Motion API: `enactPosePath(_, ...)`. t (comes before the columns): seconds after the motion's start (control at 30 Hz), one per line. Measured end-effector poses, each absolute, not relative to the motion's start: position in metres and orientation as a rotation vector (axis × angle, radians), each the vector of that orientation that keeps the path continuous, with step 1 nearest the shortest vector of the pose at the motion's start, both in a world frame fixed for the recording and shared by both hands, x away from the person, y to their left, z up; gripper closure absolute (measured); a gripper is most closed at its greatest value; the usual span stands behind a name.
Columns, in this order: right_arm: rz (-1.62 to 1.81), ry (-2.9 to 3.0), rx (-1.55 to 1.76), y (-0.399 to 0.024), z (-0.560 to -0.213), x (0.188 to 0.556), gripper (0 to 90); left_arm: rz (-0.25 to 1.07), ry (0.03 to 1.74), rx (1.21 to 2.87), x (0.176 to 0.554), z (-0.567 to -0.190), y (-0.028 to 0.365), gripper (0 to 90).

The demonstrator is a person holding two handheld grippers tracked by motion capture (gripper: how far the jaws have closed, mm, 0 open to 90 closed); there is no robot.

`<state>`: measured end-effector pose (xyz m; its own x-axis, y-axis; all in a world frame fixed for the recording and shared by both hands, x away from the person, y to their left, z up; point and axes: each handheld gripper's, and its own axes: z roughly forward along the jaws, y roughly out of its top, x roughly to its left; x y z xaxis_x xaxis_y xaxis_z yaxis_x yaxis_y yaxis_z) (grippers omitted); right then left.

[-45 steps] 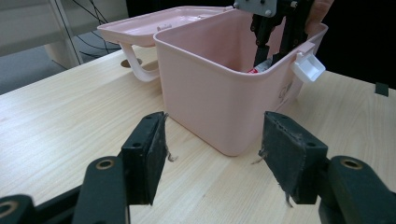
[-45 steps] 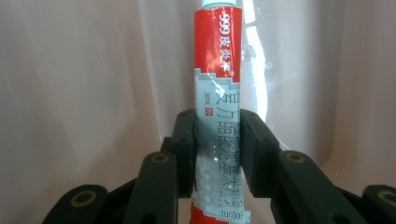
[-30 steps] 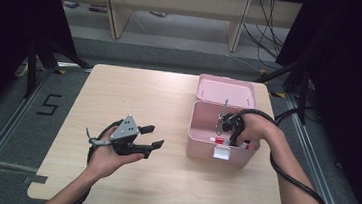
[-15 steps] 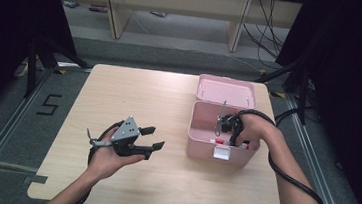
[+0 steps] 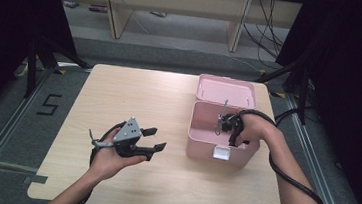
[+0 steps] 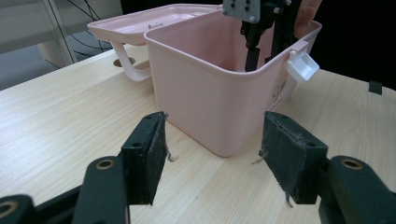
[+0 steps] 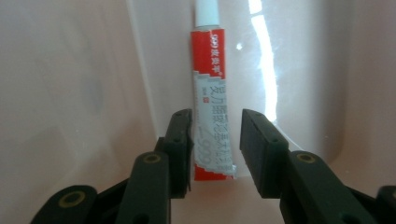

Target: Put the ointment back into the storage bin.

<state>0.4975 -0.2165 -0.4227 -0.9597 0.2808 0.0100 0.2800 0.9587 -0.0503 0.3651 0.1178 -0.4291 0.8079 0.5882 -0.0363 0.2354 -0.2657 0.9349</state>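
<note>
A pink plastic box point(image 5: 201, 134) stands open on the right half of the table, its lid point(image 5: 225, 90) folded back. My right gripper point(image 5: 224, 124) reaches down into the box. In the right gripper view a red and white tube point(image 7: 212, 107) lies on the box floor between the jaws of my right gripper point(image 7: 215, 140). The jaws have just been opening and the right pad stands clear of the tube. My left gripper point(image 5: 160, 137) hovers left of the box, open and empty. In its own view my left gripper point(image 6: 212, 154) faces the box's wall point(image 6: 205, 88).
A white latch point(image 6: 301, 65) hangs on the box's front rim. The box handle point(image 6: 126, 60) rests on the wooden table point(image 5: 134, 92) behind it. Dark floor with rails and shelving surrounds the table.
</note>
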Motion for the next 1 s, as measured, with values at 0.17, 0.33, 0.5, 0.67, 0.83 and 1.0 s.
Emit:
enactPosePath(0.17,0.065,-3.12,-0.469,-0.218,-0.414,0.496,64.5,0.381,0.631,1.847,0.365,-0.429,0.116,39.8)
enactPosePath(0.33,-0.004,-3.155,-0.497,-0.223,-0.407,0.495,65.0,0.368,0.622,1.846,0.365,-0.431,0.114,41.2)
enactPosePath(0.5,-0.217,-3.185,-0.593,-0.228,-0.395,0.489,65.7,0.357,0.619,1.851,0.362,-0.433,0.108,44.4)
enactPosePath(0.67,-0.33,-3.195,-0.668,-0.241,-0.379,0.484,66.7,0.343,0.598,1.859,0.363,-0.433,0.1,46.7)
enactPosePath(0.83,-0.455,-3.159,-0.802,-0.254,-0.373,0.479,66.7,0.33,0.577,1.857,0.365,-0.429,0.094,49.2)
enactPosePath(1.0,-0.484,-3.159,-0.846,-0.264,-0.371,0.478,65.6,0.316,0.563,1.847,0.366,-0.428,0.089,49.7)
